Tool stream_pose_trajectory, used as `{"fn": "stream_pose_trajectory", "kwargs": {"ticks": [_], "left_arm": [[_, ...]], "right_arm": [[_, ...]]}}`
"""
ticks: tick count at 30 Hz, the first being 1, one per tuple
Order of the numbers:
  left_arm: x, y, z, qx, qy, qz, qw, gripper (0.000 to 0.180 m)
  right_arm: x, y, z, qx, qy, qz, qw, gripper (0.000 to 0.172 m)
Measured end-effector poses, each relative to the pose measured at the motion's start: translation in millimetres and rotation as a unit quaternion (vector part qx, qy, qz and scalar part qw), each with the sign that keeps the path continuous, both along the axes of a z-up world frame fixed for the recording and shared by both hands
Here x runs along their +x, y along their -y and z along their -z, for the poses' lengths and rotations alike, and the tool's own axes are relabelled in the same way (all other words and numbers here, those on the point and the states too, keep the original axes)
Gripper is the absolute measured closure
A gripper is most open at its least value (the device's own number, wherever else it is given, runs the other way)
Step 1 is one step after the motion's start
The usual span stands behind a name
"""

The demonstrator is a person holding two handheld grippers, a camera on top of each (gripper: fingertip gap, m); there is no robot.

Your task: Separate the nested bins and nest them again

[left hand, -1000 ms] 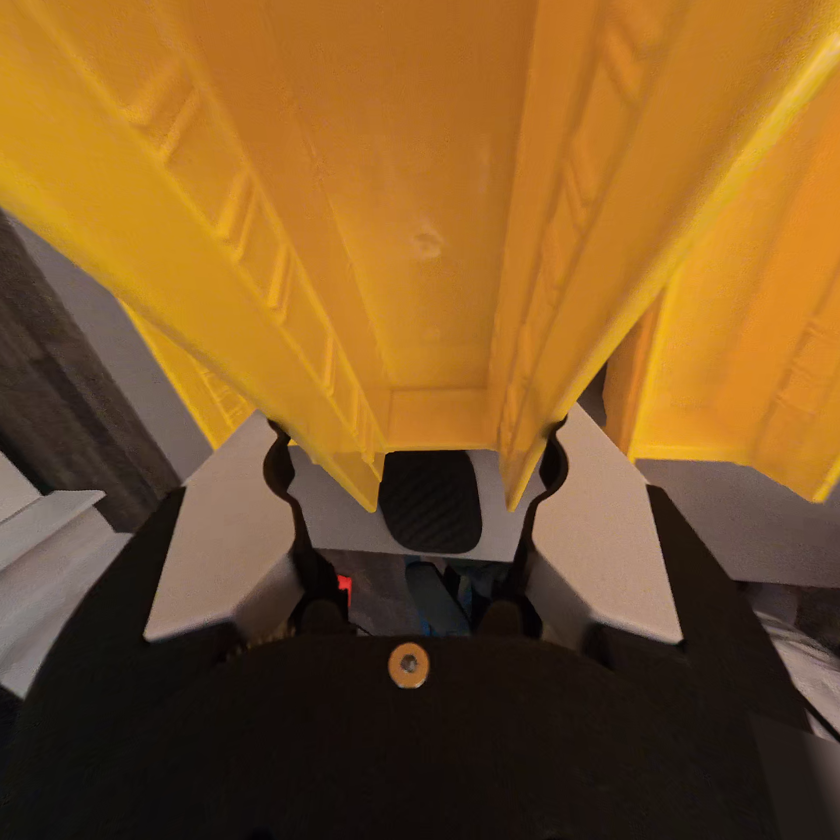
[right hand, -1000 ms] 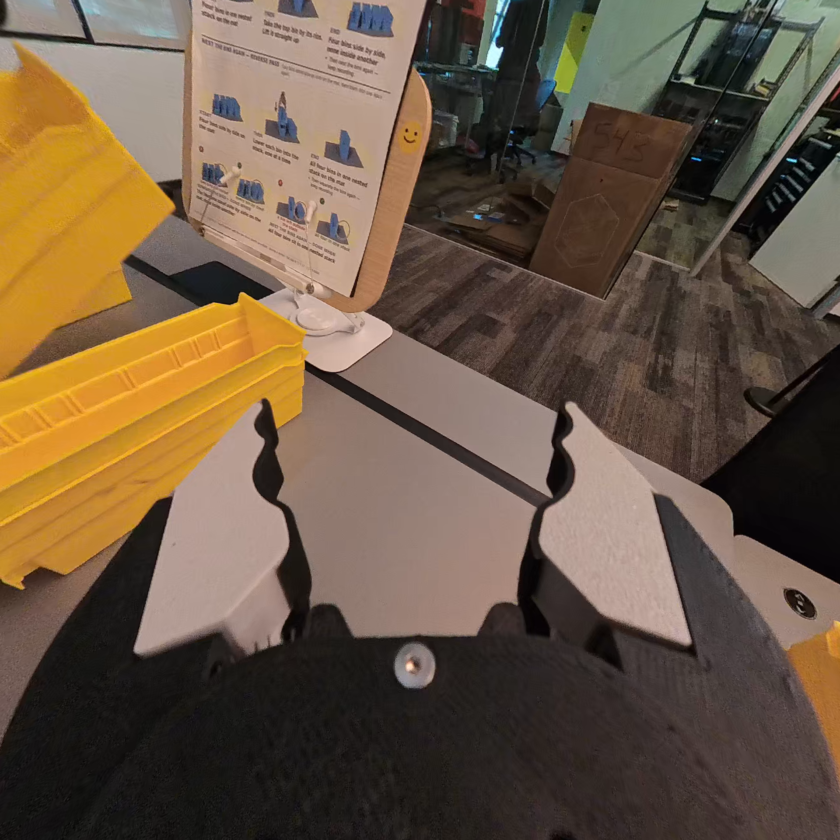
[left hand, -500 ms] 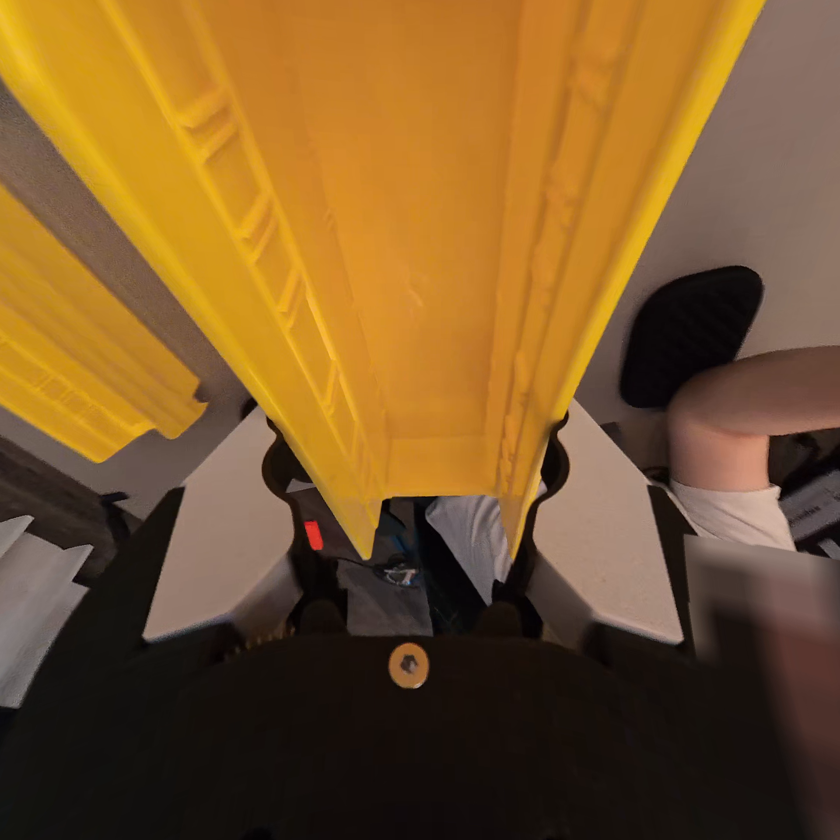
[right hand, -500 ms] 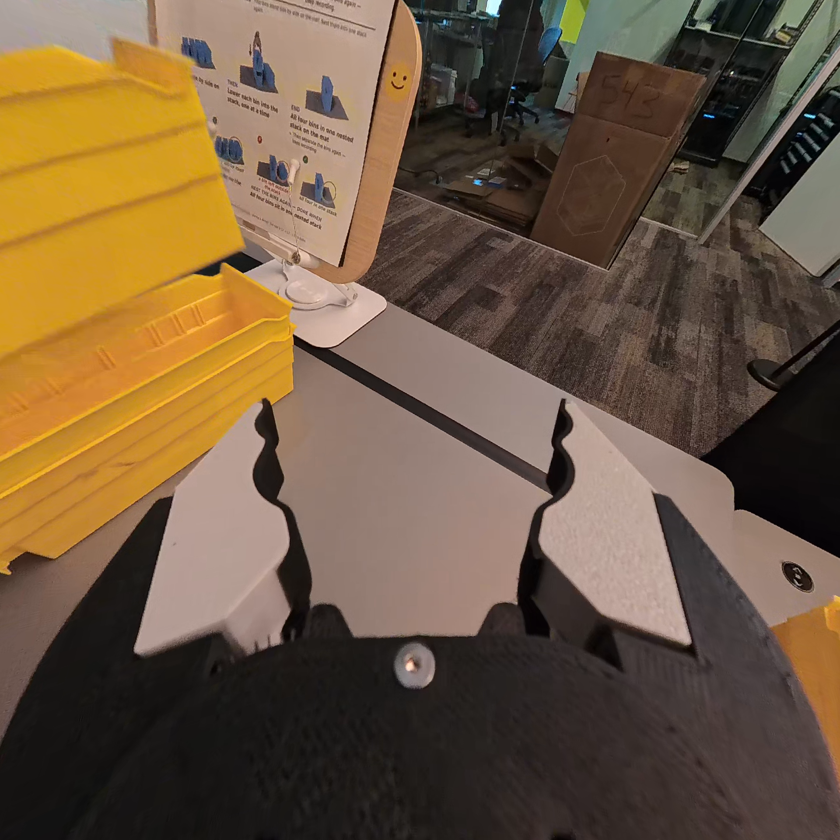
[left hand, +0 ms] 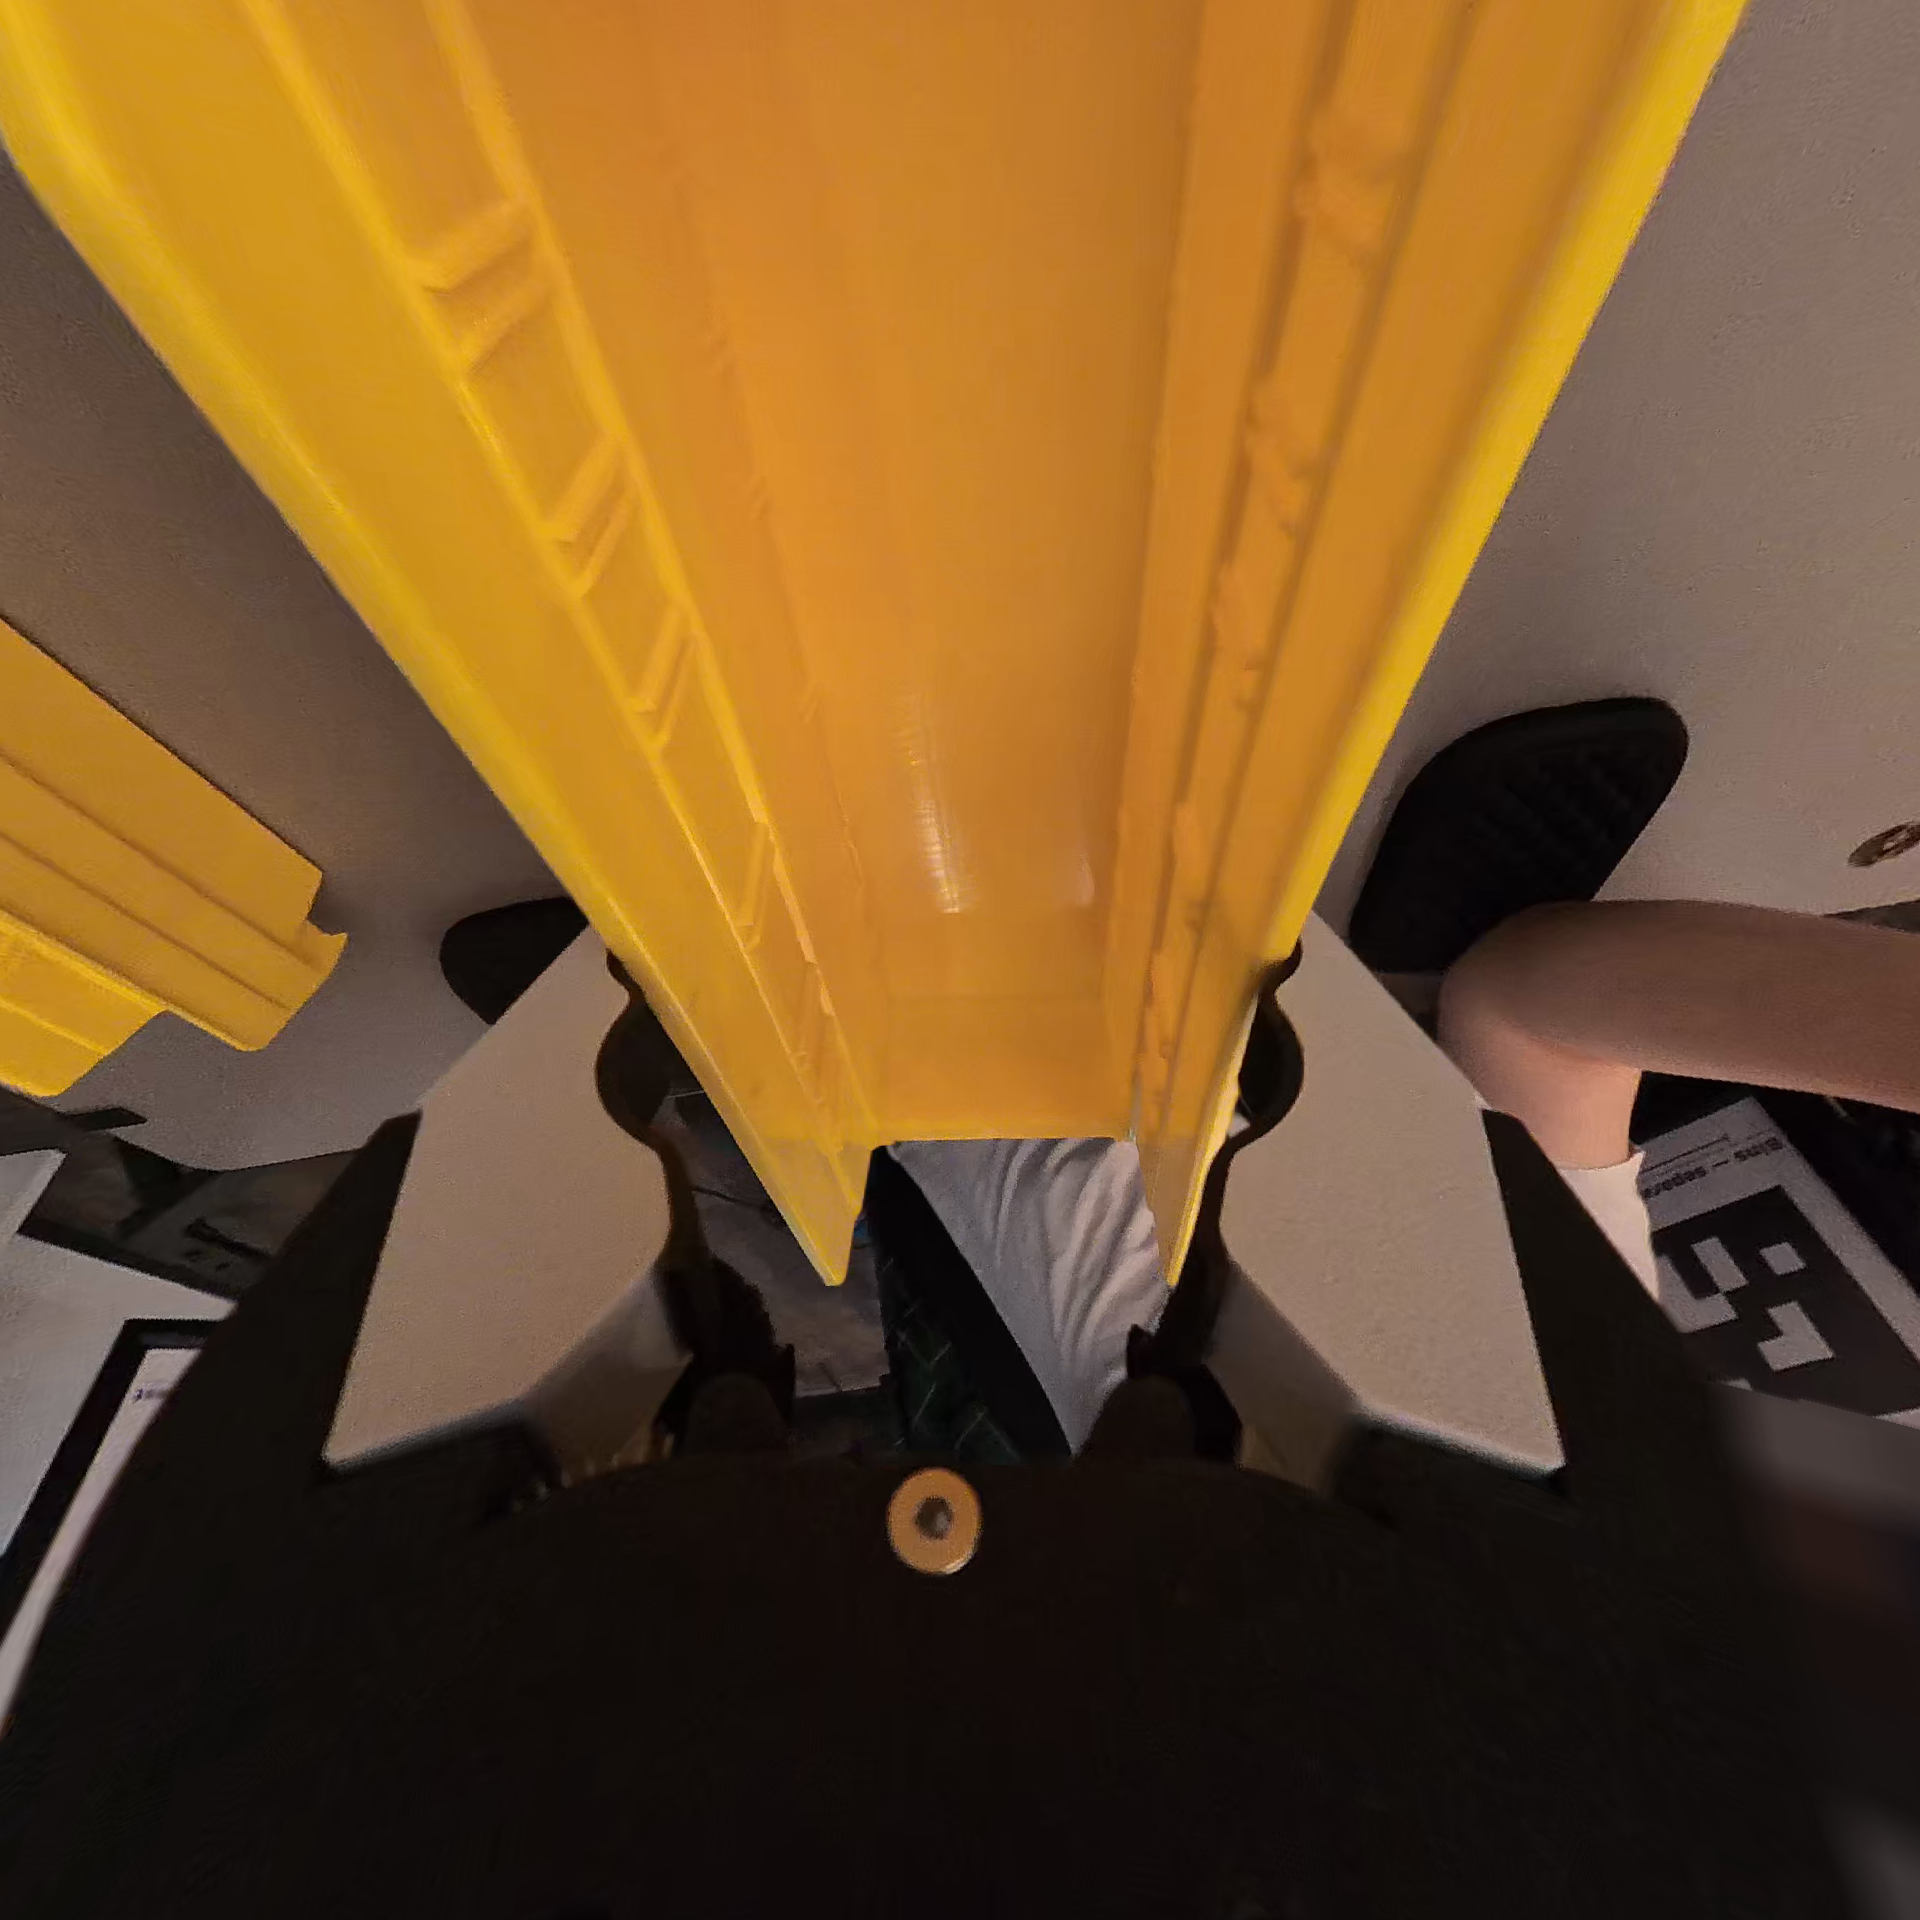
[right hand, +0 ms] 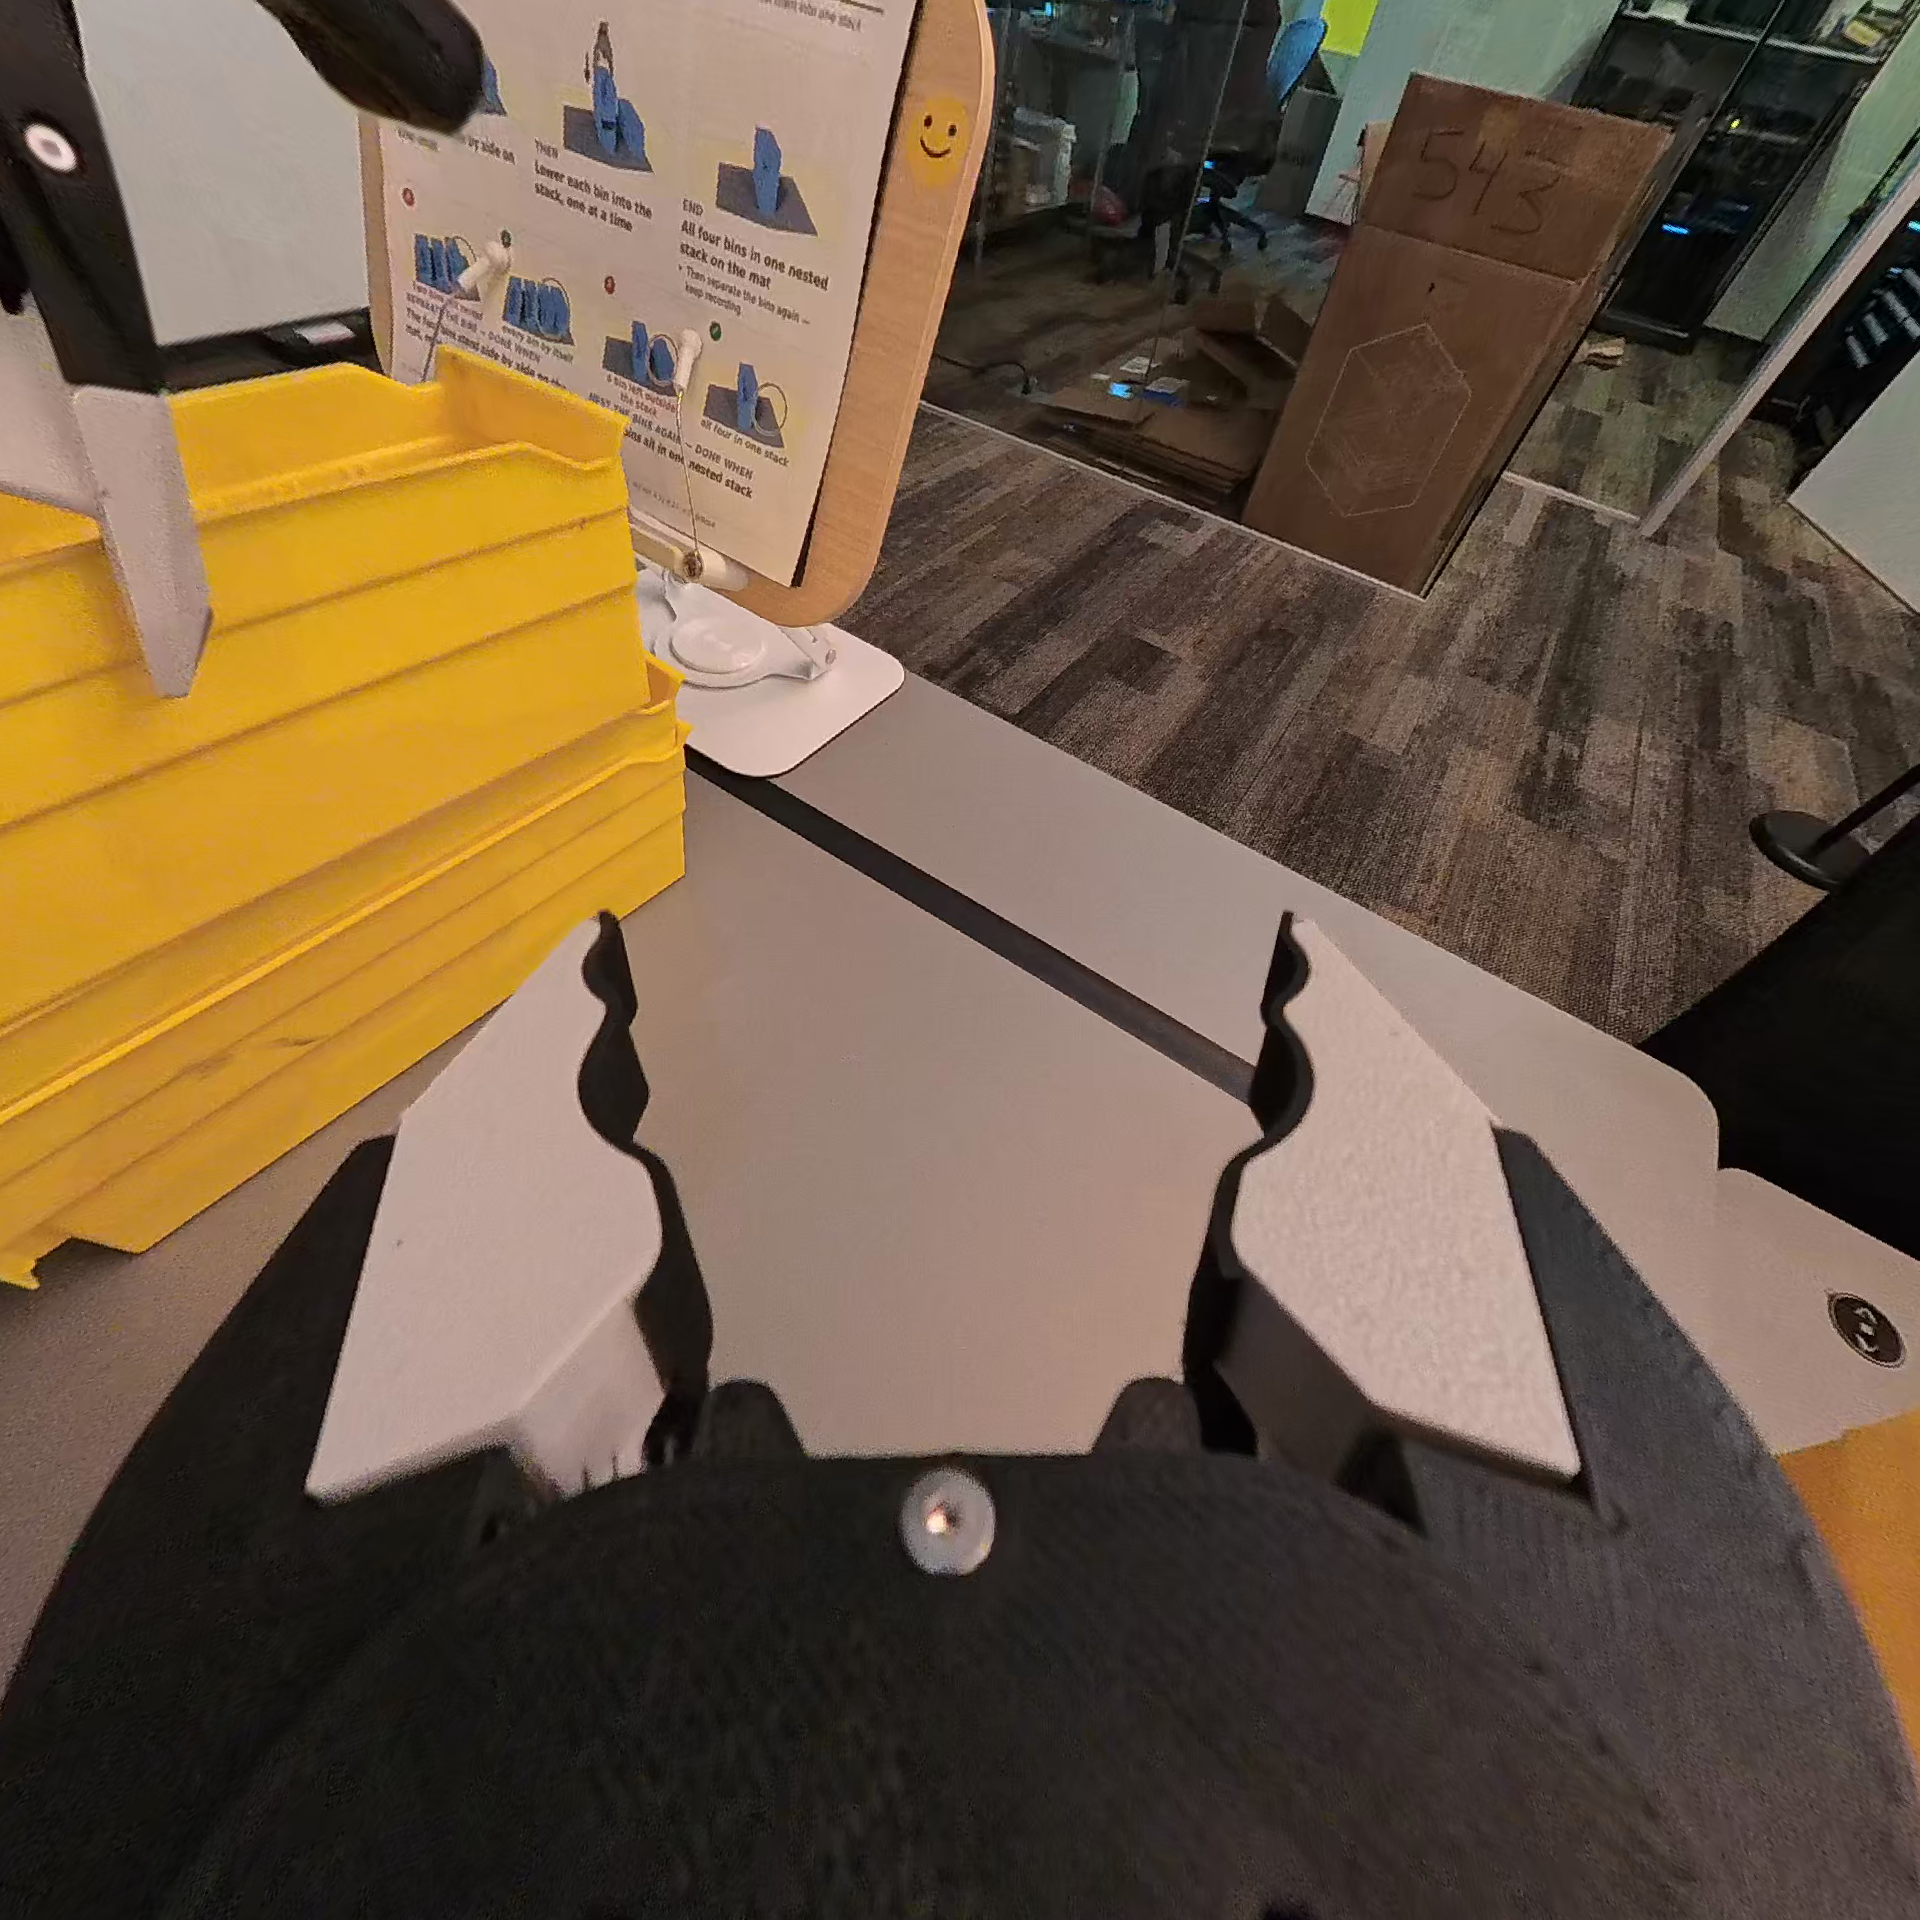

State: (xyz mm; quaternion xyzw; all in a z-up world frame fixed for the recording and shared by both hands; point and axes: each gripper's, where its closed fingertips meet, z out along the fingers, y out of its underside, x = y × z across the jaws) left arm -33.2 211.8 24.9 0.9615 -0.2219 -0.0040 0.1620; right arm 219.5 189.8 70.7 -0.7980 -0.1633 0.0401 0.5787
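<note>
My left gripper (left hand: 951, 966) is shut on a yellow bin (left hand: 935, 520), with both pads pressed on its long side walls near one end. In the right wrist view this held bin (right hand: 364, 582) sits tilted on top of the stack of nested yellow bins (right hand: 312, 987), and one left finger (right hand: 145, 520) lies flat against its side. The stack's end also shows in the left wrist view (left hand: 125, 883). My right gripper (right hand: 945, 935) is open and empty over the grey table (right hand: 935, 1195), just right of the stack.
An instruction board (right hand: 675, 260) on a white base (right hand: 790, 686) stands behind the stack. A dark seam (right hand: 987, 935) crosses the table. Beyond the table edge are carpet and a cardboard box (right hand: 1455, 312). A person's arm (left hand: 1662, 997) shows on the right.
My left gripper has carried the yellow bin over and down onto the stack, keeping its hold. My right gripper has stayed open and drifted slightly closer to the stack.
</note>
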Motion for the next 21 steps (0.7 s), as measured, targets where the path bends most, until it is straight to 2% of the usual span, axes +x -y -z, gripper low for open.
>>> {"fn": "stream_pose_trajectory", "kwargs": {"ticks": [7, 14, 21], "left_arm": [[-14.7, -11.7, 10.6, 0.011, -0.015, -0.024, 1.000, 0.065], [-12.2, -7.0, 16.3, -0.002, -0.013, -0.014, 1.000, 0.065], [-19.8, 11.7, 11.3, -0.039, -0.048, -0.003, 0.998, 0.066]], "right_arm": [[1.5, -0.8, 1.9, -0.003, -0.001, 0.001, 1.000, 0.051], [1.0, -2.9, 7.0, -0.012, 0.004, 0.001, 1.000, 0.051], [-2.0, -4.3, 11.5, -0.021, 0.013, -0.001, 1.000, 0.051]]}}
